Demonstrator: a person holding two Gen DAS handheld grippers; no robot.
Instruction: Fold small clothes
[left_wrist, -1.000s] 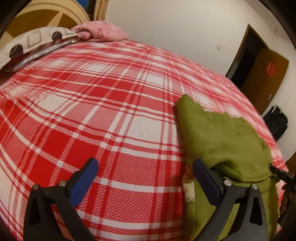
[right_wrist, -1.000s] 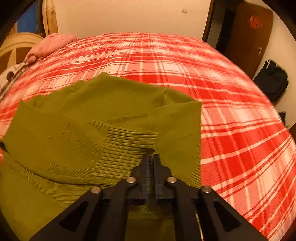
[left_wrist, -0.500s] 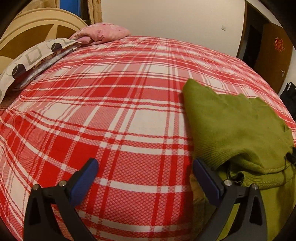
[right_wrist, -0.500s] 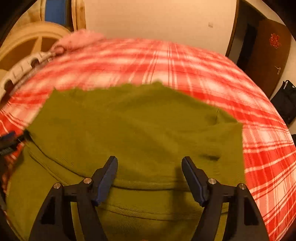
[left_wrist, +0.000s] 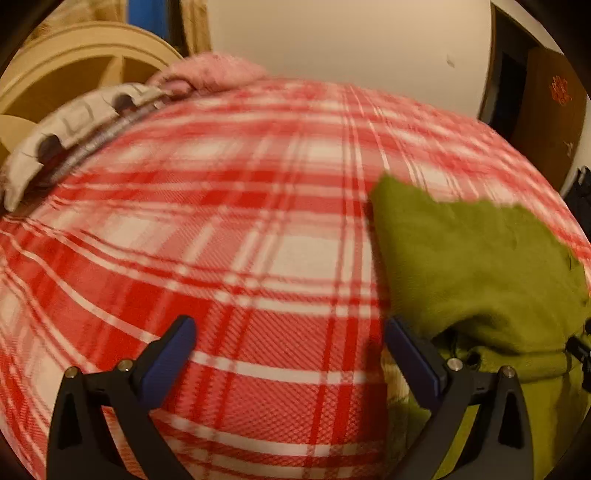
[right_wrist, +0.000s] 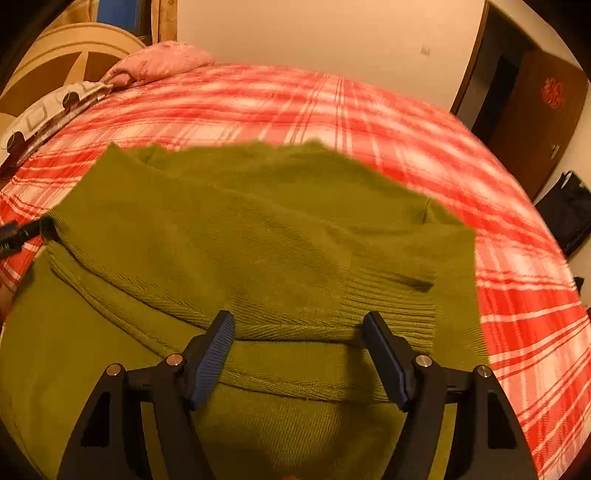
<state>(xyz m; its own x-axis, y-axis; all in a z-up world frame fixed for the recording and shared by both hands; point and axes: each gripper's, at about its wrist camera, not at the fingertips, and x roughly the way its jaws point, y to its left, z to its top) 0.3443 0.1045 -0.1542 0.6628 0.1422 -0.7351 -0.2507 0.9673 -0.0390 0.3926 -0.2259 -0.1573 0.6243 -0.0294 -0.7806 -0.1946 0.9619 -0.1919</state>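
Note:
An olive green knit sweater (right_wrist: 258, 236) lies folded over on itself on the red and white plaid bed cover (right_wrist: 369, 110). Its ribbed hem lies just ahead of my right gripper (right_wrist: 301, 328), which is open and empty above the cloth. In the left wrist view the sweater (left_wrist: 472, 266) lies at the right. My left gripper (left_wrist: 291, 332) is open and empty over bare plaid (left_wrist: 221, 240), its right finger (left_wrist: 413, 358) beside the sweater's left edge. The left gripper's tip shows at the left edge of the right wrist view (right_wrist: 22, 232).
A pink pillow (right_wrist: 159, 62) and a patterned pillow (right_wrist: 48, 110) lie at the far left by a wooden headboard (right_wrist: 74, 44). A dark doorway and brown door (right_wrist: 532, 92) stand at the right, with a black bag (right_wrist: 565, 206) on the floor.
My right gripper let go of the ribbed hem, opened and drew back. The folded-over flap now lies flat on the sweater. My left gripper stayed open and shifted slightly.

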